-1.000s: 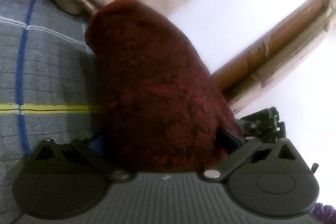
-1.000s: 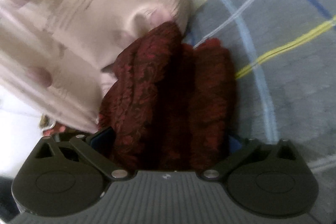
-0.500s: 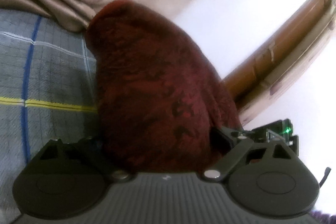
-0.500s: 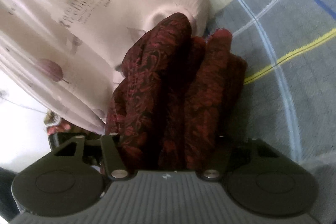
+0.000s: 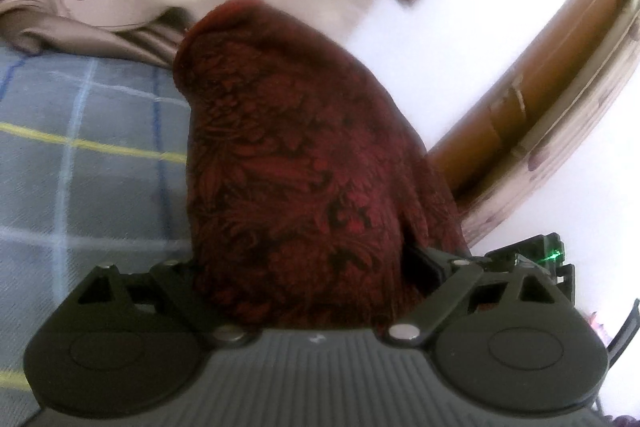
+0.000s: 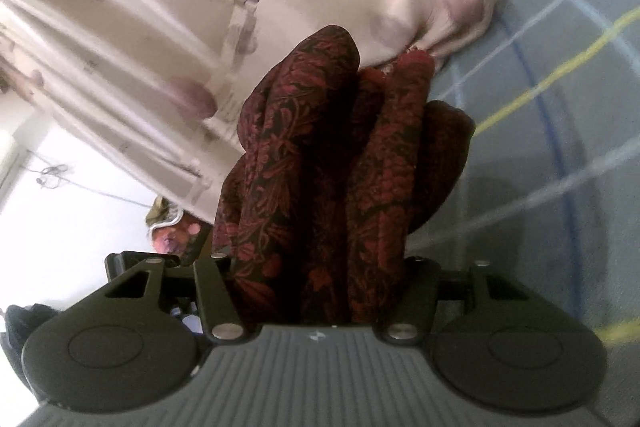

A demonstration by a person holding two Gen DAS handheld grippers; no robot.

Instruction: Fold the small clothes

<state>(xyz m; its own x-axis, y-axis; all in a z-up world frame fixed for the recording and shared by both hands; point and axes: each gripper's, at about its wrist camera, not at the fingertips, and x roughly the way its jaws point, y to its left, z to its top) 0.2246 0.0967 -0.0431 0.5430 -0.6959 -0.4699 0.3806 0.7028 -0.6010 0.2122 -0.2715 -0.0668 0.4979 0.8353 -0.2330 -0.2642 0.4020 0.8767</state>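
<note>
Both grippers have lifted since a second ago, jaws closing on cloth. One dark red patterned garment (image 5: 296, 163), bunched, long axis running away from each camera above the plaid bedcover (image 5: 80, 163). Left gripper (image 5: 316, 267) and right gripper (image 6: 320, 263) each clamp it.

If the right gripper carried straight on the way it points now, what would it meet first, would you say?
Most likely the beige printed curtain, which hangs directly beyond the bunched dark red cloth that the right gripper holds; the depth is unclear.

Bright, washed-out daylight; motion blur and fisheye bending at edges
</note>
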